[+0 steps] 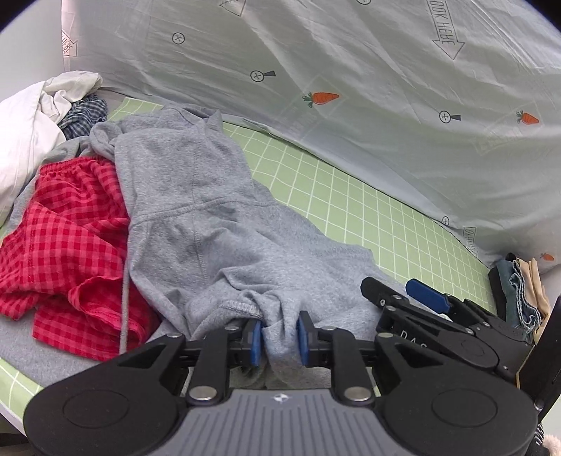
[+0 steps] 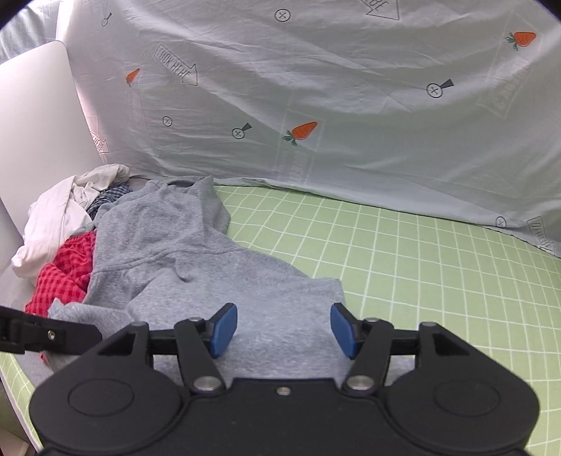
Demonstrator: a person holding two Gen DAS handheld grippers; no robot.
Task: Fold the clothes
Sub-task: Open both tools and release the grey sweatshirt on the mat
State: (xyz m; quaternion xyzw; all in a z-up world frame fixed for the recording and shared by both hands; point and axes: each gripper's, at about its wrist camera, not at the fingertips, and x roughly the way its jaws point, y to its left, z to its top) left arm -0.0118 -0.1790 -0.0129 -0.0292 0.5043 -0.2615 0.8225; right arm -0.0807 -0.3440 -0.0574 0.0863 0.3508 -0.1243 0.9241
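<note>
Two "LOOK HERE" arrows [image 1: 446,33] on the carrot-print sheet [image 1: 350,105] behind the grey hoodie [image 1: 210,224].

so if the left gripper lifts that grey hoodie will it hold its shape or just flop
Probably flop: the grey hoodie bunches where the left gripper pinches it. Its knit looks thick, so likely heavy. It overlaps the red checked garment and may drag it.

Grey hoodie [image 1: 196,210] sprawls crumpled on the green grid sheet [image 1: 368,210] — beside red checked garment [image 1: 70,224].

"LOOK HERE" in arrows on the carrot-print sheet [image 1: 385,105]; "DAS" on the right claw [image 1: 413,303].
</note>
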